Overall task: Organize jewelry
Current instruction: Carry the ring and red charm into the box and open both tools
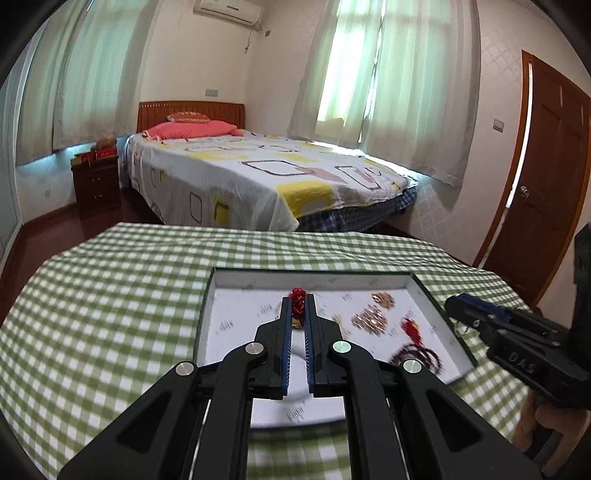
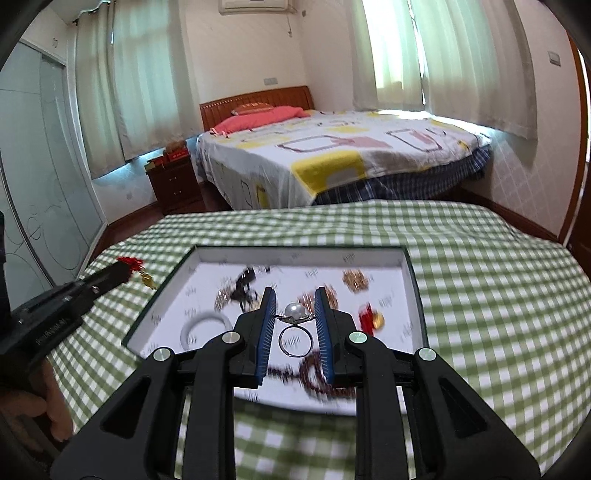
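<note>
Left gripper (image 1: 298,308) clenched on small red knotted ornament with gold charm (image 1: 297,300), right gripper (image 2: 293,308) clamped on silver pearl-topped ring (image 2: 295,326); both held above shallow white-lined tray (image 2: 406,273) of loose jewelry, likely for sorting onto green checked cloth (image 2: 480,295)

This is a bedroom in a home. A bed (image 1: 258,173) with a wooden headboard (image 1: 190,110), a pink pillow (image 1: 192,129) and a patterned sheet stands against curtained windows (image 1: 373,66), with a dark nightstand (image 1: 96,184) beside it, an air conditioner (image 1: 227,9) high on the wall and a wooden door (image 1: 546,206) at the right. In front is a table under a green checked cloth (image 1: 110,295).
</note>
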A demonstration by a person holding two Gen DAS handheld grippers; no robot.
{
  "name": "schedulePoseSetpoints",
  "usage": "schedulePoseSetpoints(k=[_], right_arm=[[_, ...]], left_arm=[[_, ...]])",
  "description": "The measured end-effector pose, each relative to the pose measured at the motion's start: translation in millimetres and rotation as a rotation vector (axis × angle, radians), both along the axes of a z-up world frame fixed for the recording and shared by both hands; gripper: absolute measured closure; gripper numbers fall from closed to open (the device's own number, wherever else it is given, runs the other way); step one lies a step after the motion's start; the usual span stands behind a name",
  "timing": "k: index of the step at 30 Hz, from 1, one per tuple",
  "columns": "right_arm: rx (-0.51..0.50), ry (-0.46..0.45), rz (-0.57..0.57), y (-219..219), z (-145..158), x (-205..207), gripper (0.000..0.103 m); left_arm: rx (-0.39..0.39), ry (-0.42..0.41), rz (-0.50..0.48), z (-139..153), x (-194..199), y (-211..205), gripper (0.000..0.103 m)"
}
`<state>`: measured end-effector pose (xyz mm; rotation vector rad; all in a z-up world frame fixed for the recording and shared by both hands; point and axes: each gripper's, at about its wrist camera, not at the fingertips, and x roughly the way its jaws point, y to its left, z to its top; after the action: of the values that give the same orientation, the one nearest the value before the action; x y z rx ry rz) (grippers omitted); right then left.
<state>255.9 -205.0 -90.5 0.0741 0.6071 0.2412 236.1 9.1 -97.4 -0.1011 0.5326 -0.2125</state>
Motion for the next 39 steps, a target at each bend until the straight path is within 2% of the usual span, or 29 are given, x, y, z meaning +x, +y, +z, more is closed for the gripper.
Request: schedulePoseSetpoints(k=[3,7,17,21,25,28,30,31,33,35,36,37,38,39], right_arm=[[0.002,-0.011,0.001,4,-4,13,0.081],[-0.007,0.009,-0.003,9,-22,30,0.081],[-0.051,0.146,0.006,25,-76,61,0.081],[-0.057,0.197,0.006,27,-84,69,0.081],[-0.063,0.228,0.011,28,-87,73,0.081],[-0.06,0.232,0.007,28,-88,74,0.076],[-0.059,0.228,0.003,27,-88,74,0.066],[-0.06,0.224,0.003,27,-87,73,0.066],[-0.062,0.222,0.003,26,-87,73,0.065],[-0.059,0.222,0.001,25,-87,73,0.065],[-0.059,0.221,0.0,24,-86,72,0.065],[-0.059,0.219,-0.001,23,-86,72,0.065],[-0.059,0.219,-0.001,23,-86,71,0.065],[-0.059,0.219,-0.001,22,-86,70,0.064]], left_arm=[[0.006,0.005,0.022,-7,19,4,0.096],[0.016,0.05,0.056,-26,45,11,0.096],[0.049,0.202,0.073,-76,81,15,0.096],[0.02,0.259,0.083,-84,89,21,0.096],[0.062,0.273,0.067,-85,93,16,0.095],[0.067,0.277,0.057,-85,95,12,0.094],[0.067,0.289,0.047,-87,95,9,0.094],[0.067,0.296,0.043,-88,95,8,0.092],[0.069,0.294,0.03,-88,95,4,0.086],[0.074,0.285,0.007,-87,94,0,0.073],[0.086,0.28,-0.005,-87,94,-4,0.069],[0.105,0.274,-0.012,-87,93,-8,0.062],[0.128,0.265,-0.006,-86,92,-11,0.049],[0.14,0.248,0.001,-84,91,-12,0.044]])
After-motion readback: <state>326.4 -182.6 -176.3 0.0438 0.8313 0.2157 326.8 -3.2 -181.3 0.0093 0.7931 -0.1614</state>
